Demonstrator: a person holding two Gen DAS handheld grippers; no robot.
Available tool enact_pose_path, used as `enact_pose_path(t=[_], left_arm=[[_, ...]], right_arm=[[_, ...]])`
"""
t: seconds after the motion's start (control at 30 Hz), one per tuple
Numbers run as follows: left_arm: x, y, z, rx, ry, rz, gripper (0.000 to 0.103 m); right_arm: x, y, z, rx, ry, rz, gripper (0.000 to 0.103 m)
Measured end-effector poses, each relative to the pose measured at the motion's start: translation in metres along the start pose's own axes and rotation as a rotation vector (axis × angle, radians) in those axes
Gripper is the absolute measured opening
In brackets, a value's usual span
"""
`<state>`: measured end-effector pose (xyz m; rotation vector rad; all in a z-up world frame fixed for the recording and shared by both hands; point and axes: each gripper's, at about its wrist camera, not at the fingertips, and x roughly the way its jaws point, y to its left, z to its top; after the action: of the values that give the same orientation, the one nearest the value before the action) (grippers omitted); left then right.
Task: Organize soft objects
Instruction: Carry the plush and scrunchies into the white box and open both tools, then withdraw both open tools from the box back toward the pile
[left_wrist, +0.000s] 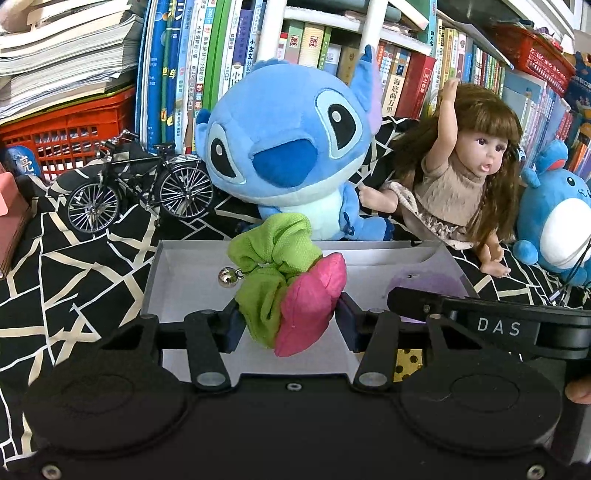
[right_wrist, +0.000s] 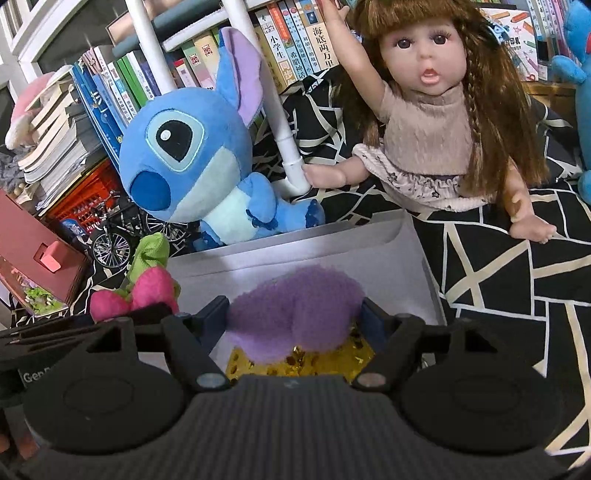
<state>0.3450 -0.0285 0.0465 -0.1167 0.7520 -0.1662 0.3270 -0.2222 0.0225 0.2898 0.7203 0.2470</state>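
A green and pink fabric scrunchie (left_wrist: 284, 295) with a small silver bell hangs between the pads of my left gripper (left_wrist: 290, 321), which is shut on it above a shallow white box (left_wrist: 177, 280). My right gripper (right_wrist: 293, 317) is shut on a fluffy purple soft thing (right_wrist: 295, 314) over the same white box (right_wrist: 388, 258). Beneath the purple thing, a gold sequinned item (right_wrist: 295, 363) lies in the box. The right gripper's black arm (left_wrist: 498, 325) crosses the right of the left wrist view. The scrunchie (right_wrist: 147, 291) shows at the left of the right wrist view.
Just behind the box sit a blue plush (left_wrist: 291, 147) and a long-haired doll (left_wrist: 454, 184), with a second blue plush (left_wrist: 554, 221) at the right. A model bicycle (left_wrist: 140, 188), a red crate (left_wrist: 70, 129), a pink box (right_wrist: 37, 258) and bookshelves (left_wrist: 221, 55) border the black patterned cloth (left_wrist: 92, 258).
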Motion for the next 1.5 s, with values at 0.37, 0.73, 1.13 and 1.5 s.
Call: enact_pose_path(t=[0.37,0.73,1.13,1.5], left_arm=[[-0.004,0.007,0.0,-0.027,-0.013,-0.001,0.063],[-0.047,0.004,-0.007,-0.007,-0.114,0.026,0.08],[-0.111,-0.003,-0.039,0.015,-0.209,-0.017,0.088],[-0.158,-0.005,-0.093,0.055,-0.226,-0.039,0.089]], right_arm=[[-0.012,-0.006,-0.001,0.045,-0.041,0.034,0.092],[-0.052,0.001,-0.01,-0.007,-0.128,0.07,0.096],[-0.113,0.015,-0.043,-0.134,-0.225,0.101,0.101],[-0.145,0.027,-0.094,-0.216,-0.243,0.139,0.102]])
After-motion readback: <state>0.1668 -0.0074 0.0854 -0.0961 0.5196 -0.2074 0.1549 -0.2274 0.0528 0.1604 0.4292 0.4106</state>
